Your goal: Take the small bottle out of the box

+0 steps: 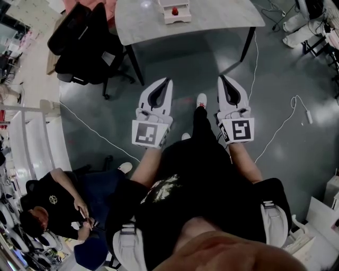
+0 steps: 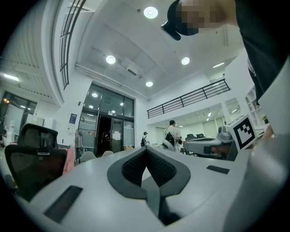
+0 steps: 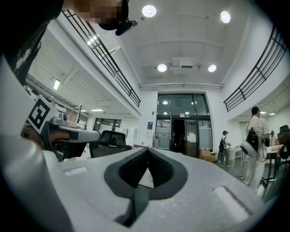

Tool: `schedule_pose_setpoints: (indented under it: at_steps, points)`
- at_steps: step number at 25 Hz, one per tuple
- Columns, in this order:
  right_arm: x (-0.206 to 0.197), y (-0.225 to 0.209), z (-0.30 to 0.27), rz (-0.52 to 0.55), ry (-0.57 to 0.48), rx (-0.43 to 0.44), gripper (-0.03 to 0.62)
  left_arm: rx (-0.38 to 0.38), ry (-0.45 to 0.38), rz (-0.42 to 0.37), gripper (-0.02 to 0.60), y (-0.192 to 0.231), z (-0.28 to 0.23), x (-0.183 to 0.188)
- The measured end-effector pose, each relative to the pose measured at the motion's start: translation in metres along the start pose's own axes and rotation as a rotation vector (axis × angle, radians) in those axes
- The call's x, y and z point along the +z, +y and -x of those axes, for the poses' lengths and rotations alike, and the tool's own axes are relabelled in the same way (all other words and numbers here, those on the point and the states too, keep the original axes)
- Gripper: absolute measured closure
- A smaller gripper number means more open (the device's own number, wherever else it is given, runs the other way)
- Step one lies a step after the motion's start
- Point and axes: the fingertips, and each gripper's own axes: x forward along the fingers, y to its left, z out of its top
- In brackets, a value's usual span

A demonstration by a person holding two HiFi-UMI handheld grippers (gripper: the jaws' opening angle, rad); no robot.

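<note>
In the head view a white box [image 1: 175,16] stands on the grey table [image 1: 222,18] at the top, and a small red-topped bottle [image 1: 175,10] shows in it. My left gripper [image 1: 170,79] and right gripper [image 1: 220,76] are held side by side over the floor, short of the table, both pointing towards it. Each is shut with nothing between its jaws. In the left gripper view the left gripper [image 2: 146,148] has its dark pads meeting at the tip. The right gripper view shows the same for the right gripper [image 3: 148,148]. Neither gripper view shows the box or the bottle.
A black office chair [image 1: 85,39] stands left of the table. A seated person [image 1: 58,204] is at lower left beside white shelving [image 1: 37,143]. Cables [image 1: 296,106] trail across the floor at right. People [image 2: 172,133] stand far off in the hall.
</note>
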Motion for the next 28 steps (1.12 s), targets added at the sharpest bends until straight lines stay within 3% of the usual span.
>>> schedule_pose_setpoints:
  at_steps: [8, 13, 16, 20, 28]
  points:
    - [-0.009, -0.010, -0.025, -0.012, -0.006, 0.001, 0.599, 0.007, -0.018, -0.050, 0.572, 0.019, -0.021, -0.007]
    - [-0.011, -0.025, -0.047, -0.010, -0.011, 0.000, 0.599, 0.015, -0.012, -0.021, 0.572, 0.030, -0.044, -0.006]
    - [-0.014, -0.033, -0.063, -0.010, -0.012, 0.007, 0.599, 0.018, -0.040, -0.056, 0.572, 0.040, -0.058, -0.008]
    - [-0.021, -0.042, -0.088, -0.017, -0.007, 0.030, 0.599, 0.039, -0.006, -0.013, 0.572, 0.050, -0.079, -0.007]
    - [-0.035, -0.063, -0.148, -0.028, 0.005, 0.071, 0.599, 0.065, 0.005, -0.009, 0.572, 0.084, -0.130, -0.012]
